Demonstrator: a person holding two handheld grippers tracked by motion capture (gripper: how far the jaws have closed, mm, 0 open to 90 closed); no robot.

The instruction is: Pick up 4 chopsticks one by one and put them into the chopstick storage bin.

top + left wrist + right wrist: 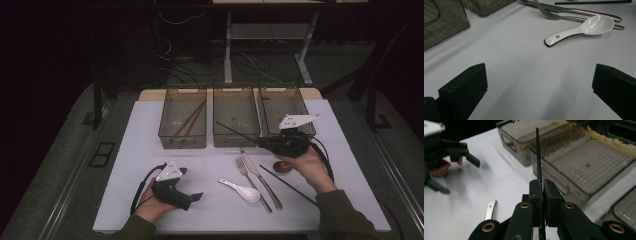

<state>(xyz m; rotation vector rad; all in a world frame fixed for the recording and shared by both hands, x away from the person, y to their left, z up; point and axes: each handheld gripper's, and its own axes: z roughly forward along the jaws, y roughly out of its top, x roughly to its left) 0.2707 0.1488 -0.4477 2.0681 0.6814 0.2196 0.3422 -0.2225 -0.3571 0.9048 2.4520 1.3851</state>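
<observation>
R gripper (pixel 541 187) clamps black chopstick (pixel 538 152), over middle bin (pixel 584 162)

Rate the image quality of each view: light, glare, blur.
High view: dim, dark surroundings, white mat evenly lit, things sharp. Left gripper view: glare streaks on the spoon, soft shadows under the jaws, trays slightly soft. Right gripper view: near jaws blurred, chopstick crisp, jagged artefacts along the tray rim.

Three baskets (pixel 236 90), four chopsticks (pixel 288 185), one spoon (pixel 241 189), fork (pixel 252 183), knife (pixel 260 177).
</observation>
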